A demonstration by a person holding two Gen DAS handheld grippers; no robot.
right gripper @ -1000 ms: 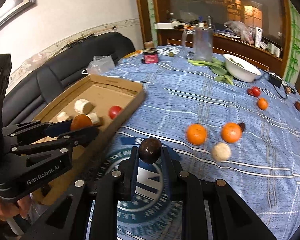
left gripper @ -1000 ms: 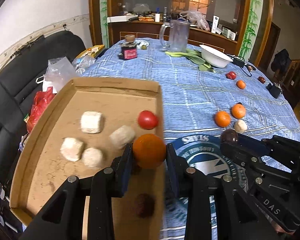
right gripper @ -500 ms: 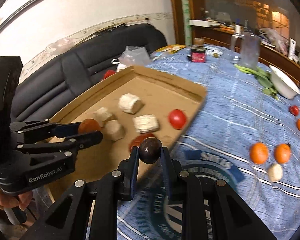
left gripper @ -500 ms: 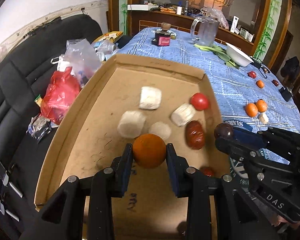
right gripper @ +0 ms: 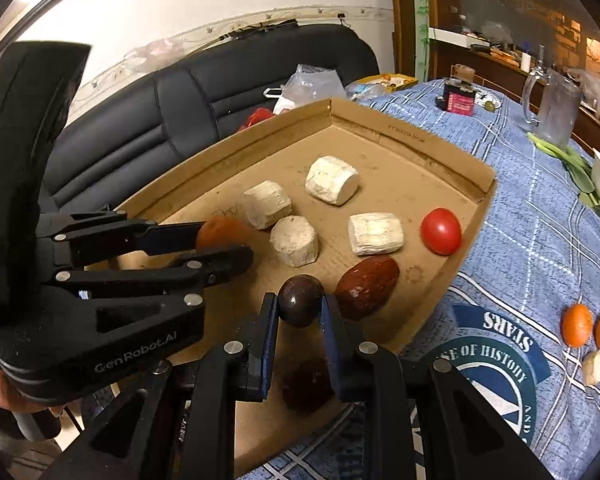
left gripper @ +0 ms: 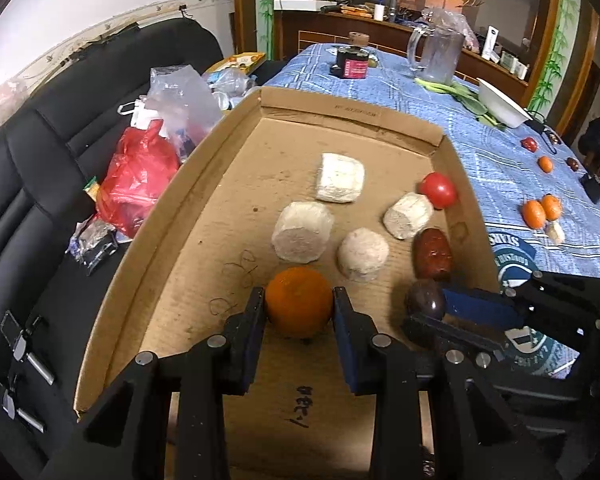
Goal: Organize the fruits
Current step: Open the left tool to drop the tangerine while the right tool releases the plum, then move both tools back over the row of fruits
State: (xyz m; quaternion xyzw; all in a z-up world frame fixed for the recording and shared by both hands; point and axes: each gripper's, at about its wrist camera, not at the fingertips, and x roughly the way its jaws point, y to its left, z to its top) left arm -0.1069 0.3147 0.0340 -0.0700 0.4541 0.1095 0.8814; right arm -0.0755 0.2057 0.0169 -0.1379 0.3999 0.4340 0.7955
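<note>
In the left wrist view, the left gripper (left gripper: 299, 312) has its jaws clenched on an orange (left gripper: 299, 307), held low over the near part of a cardboard tray (left gripper: 148, 240). Keeping it close to the cardboard looks meant to stop it rolling when let go. Ahead of it lie four pale chunks, a tomato (left gripper: 439, 189) and a dark red fruit (left gripper: 433, 254), so the tray serves as the collecting place. To the right, the right gripper (left gripper: 428, 312) carries a dark round fruit (left gripper: 425, 300). This view alone shows the red bag (left gripper: 138, 184) on the black sofa, and more oranges (left gripper: 541, 210) left on the blue desk (left gripper: 440, 120).

In the right wrist view, the right gripper (right gripper: 300, 312) has its jaws grasping that dark round fruit (right gripper: 301, 306) just above the tray (right gripper: 400, 136), beside the dark red fruit (right gripper: 367, 287). Only here does another dark fruit (right gripper: 306, 386) show under the jaws, and the left gripper (right gripper: 220, 248) from the side with the orange (right gripper: 222, 231) half hidden.
</note>
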